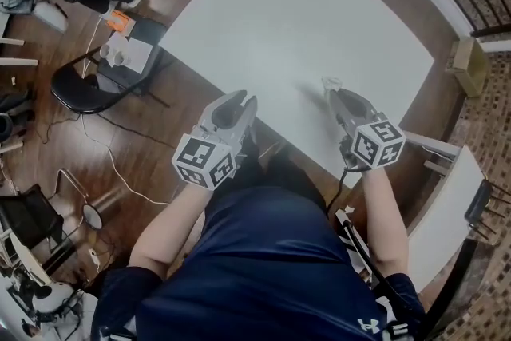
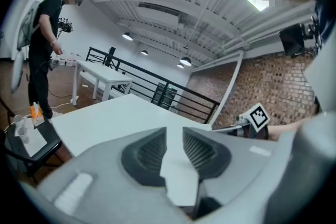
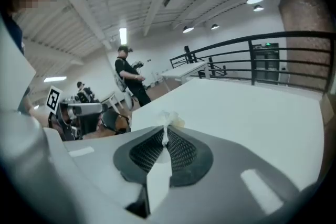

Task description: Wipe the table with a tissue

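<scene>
Two hand-held grippers sit low at the near edge of the white tabletop (image 1: 303,12), and only one is doing anything. The right hand-held gripper (image 1: 331,85) has its jaws pressed together on a small white tissue (image 3: 169,119). A crumpled tuft sticks out just past the fingertips. In the head view that tuft (image 1: 330,81) lies over the tabletop's near part, with a faint shadow beside it; I cannot tell whether it touches the surface. The left hand-held gripper (image 1: 243,102) is at the tabletop's edge, well apart from the right one. Its jaws stand a little apart with nothing between them; only the pale tabletop shows through the gap.

As for progress, the pick-up is done, since the tissue is firmly pinched. The wiping itself looks mostly ahead. The tabletop shows no streak, stain or damp patch, so nothing tells a wiped part from an unwiped one. The tissue is near the front edge, with the broad far side beyond it. What remains, by my reading, is to press the tuft down and sweep it across that surface.
</scene>
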